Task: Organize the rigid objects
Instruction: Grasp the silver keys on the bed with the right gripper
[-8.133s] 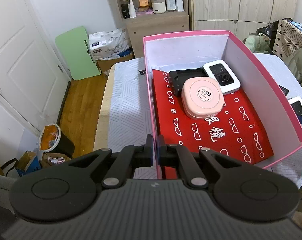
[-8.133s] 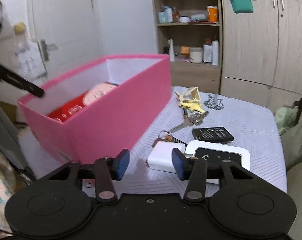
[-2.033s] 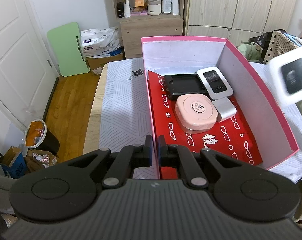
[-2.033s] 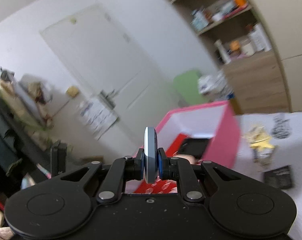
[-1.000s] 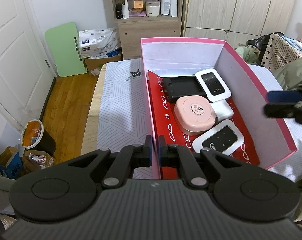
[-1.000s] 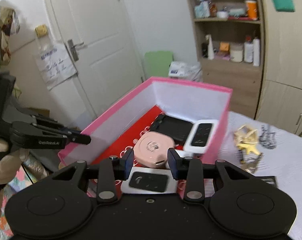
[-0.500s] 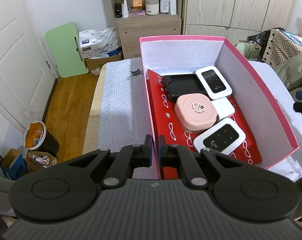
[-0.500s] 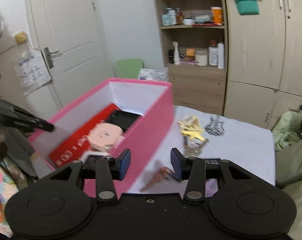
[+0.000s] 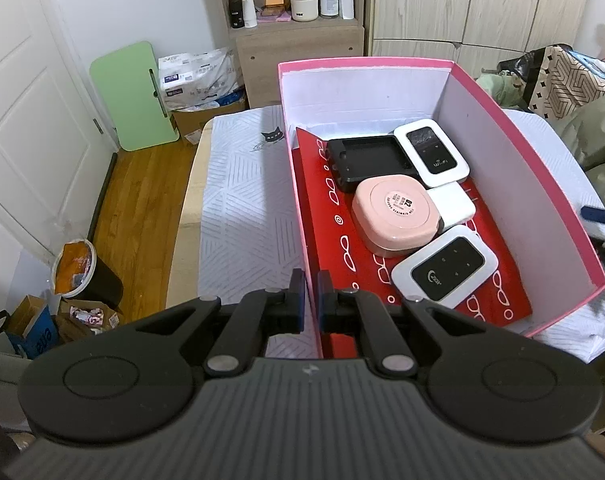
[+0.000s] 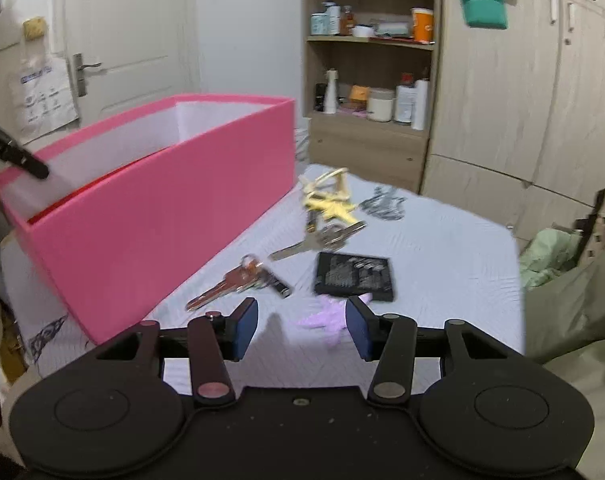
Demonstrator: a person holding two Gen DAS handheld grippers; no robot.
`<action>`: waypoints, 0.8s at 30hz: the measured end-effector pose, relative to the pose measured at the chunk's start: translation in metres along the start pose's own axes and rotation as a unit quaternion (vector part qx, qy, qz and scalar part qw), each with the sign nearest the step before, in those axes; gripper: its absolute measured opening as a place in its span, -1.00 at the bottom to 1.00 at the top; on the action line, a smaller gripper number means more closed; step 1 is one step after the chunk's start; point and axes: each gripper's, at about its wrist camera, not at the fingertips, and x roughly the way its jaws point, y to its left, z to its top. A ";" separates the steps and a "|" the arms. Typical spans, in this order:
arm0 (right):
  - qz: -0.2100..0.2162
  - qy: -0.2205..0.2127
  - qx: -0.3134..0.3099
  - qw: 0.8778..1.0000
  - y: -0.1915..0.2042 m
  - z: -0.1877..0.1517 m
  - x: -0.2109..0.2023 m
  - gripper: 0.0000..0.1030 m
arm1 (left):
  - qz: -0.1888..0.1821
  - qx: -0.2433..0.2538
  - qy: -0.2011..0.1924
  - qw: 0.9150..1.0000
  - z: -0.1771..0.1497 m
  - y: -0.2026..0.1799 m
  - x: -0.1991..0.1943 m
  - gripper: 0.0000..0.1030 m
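Observation:
My left gripper (image 9: 310, 300) is shut on the near wall of the pink box (image 9: 298, 184). In the box lie a black tray (image 9: 366, 156), two white WiFi routers (image 9: 432, 152) (image 9: 446, 266), a pink case (image 9: 396, 210) and a white charger (image 9: 452, 206). My right gripper (image 10: 302, 326) is open and empty, low over the table beside the pink box (image 10: 162, 216). Ahead of it lie a black battery (image 10: 354, 276), loose keys (image 10: 238, 280), a key bunch with a yellow fob (image 10: 328, 208) and a purple trinket (image 10: 328, 318).
The table has a white striped cloth (image 10: 442, 256). A shelf unit (image 10: 366, 80) and wardrobe stand behind it. Clothes and bags (image 9: 562, 76) lie at the right. A bin (image 9: 82, 272) stands on the wooden floor at the left.
My right gripper let the second white router go in the box, then swung out to the right and down over the table items. The left gripper still holds the box wall.

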 end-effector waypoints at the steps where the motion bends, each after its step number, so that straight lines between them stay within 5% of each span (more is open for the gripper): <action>1: 0.010 -0.003 -0.004 1.000 0.002 -0.001 0.003 0.05 | 0.000 0.000 0.000 1.000 0.000 0.000 0.000 -0.90; 14: 0.025 -0.025 -0.027 0.999 0.017 0.015 0.056 0.00 | -0.003 -0.004 0.002 1.000 0.001 0.000 0.000 -0.90; 17: 0.034 -0.020 -0.015 0.999 0.015 0.018 0.062 -0.87 | -0.004 -0.004 0.001 1.000 0.000 0.001 0.000 -0.90; 24: 0.080 -0.070 0.027 0.994 0.009 0.030 0.033 -0.94 | -0.007 -0.005 -0.001 1.000 0.000 0.001 -0.001 -0.90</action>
